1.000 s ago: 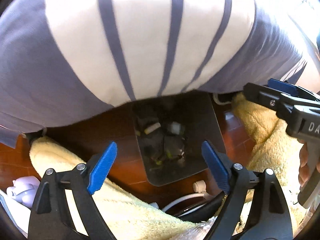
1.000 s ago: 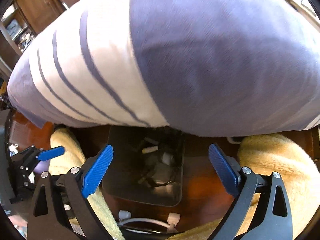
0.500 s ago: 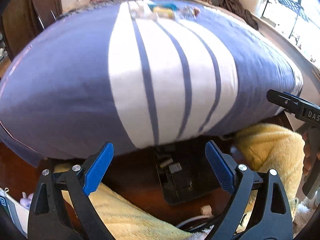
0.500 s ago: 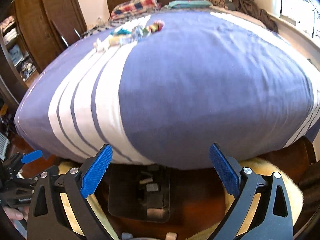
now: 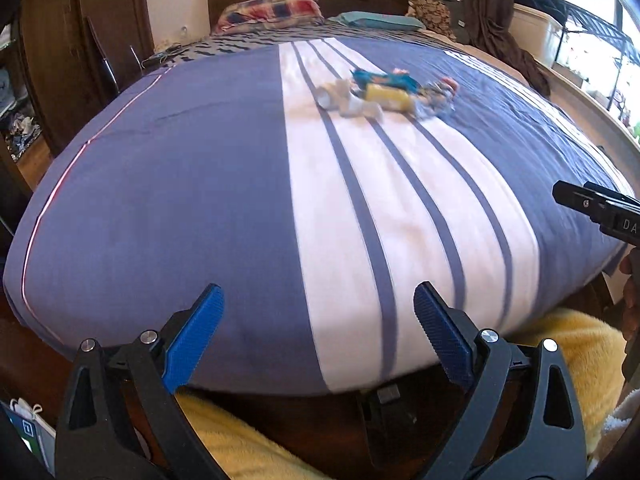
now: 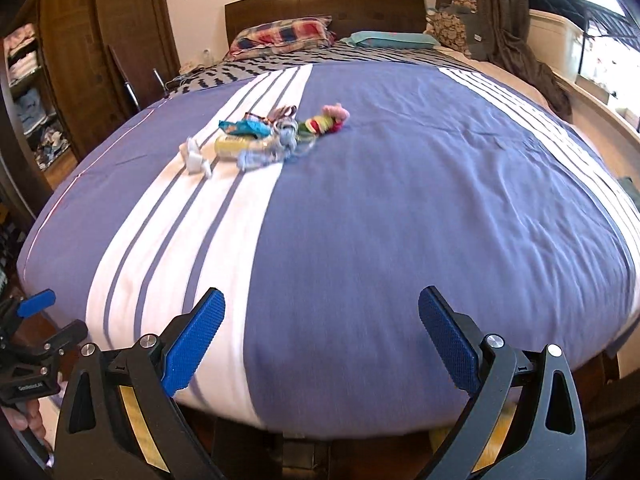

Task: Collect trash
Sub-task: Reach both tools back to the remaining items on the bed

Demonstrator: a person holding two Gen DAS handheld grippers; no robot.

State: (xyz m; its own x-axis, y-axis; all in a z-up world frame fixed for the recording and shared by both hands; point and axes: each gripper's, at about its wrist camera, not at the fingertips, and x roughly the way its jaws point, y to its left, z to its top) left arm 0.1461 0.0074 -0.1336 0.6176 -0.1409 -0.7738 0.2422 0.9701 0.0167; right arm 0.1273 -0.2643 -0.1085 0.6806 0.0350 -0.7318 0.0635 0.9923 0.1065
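Observation:
A pile of trash (image 5: 386,94) lies in the middle of the bed: a yellow tube, blue wrappers, crumpled white paper and clear plastic. It also shows in the right wrist view (image 6: 264,136), with a pink and green wrapper (image 6: 326,120) at its right end. My left gripper (image 5: 318,340) is open and empty above the foot edge of the bed. My right gripper (image 6: 320,340) is open and empty, also at the foot edge. A dark bin (image 5: 394,404) on the floor is mostly hidden under the bed's edge.
The bed has a blue and white striped cover (image 6: 400,208), pillows (image 6: 282,36) and a wooden headboard (image 6: 324,2). A yellow fluffy rug (image 5: 560,344) lies on the floor by the bin. Wardrobes (image 6: 72,60) stand left; a window ledge (image 6: 592,96) runs right.
Both grippers have risen from looking down at the bin under the bed's edge to looking across the bed top. The trash pile has come into view. Both stayed open.

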